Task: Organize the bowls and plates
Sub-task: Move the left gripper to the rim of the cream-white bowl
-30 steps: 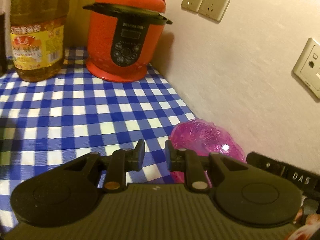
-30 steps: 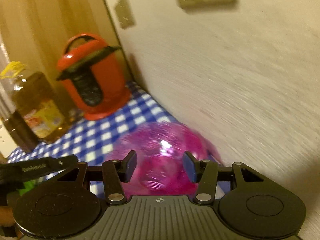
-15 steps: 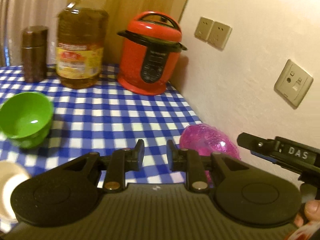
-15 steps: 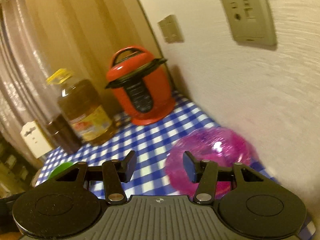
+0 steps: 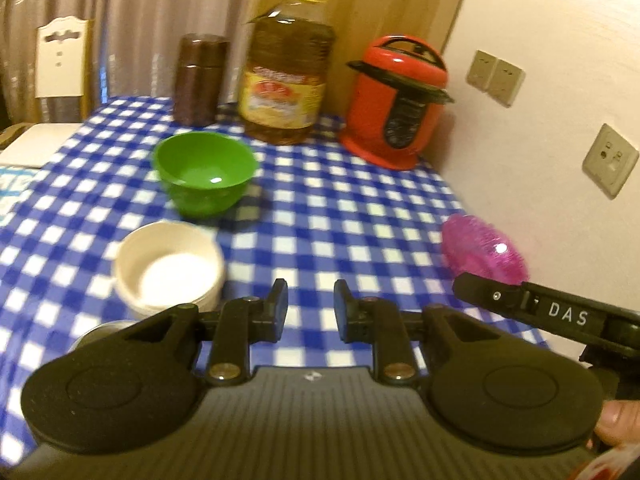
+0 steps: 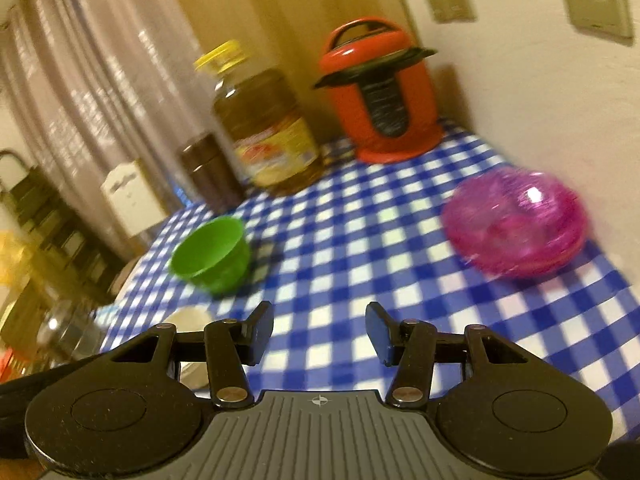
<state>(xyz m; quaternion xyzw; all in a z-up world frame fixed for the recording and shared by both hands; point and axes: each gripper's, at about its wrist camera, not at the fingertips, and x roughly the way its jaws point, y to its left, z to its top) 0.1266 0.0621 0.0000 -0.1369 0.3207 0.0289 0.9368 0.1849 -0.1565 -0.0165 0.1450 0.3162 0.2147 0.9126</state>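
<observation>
Checked tablecloth (image 5: 360,216): the left view shows the white bowl (image 5: 170,264) whole; the right view shows only its edge. Left gripper (image 5: 307,307) and right gripper (image 6: 319,334) both gape, empty.

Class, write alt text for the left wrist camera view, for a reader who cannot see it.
The open, empty left gripper hovers over a blue-and-white checked tablecloth, with a white bowl just ahead on its left and a green bowl beyond. A pink bowl sits near the wall at right; an oil bottle and red cooker stand behind.
</observation>
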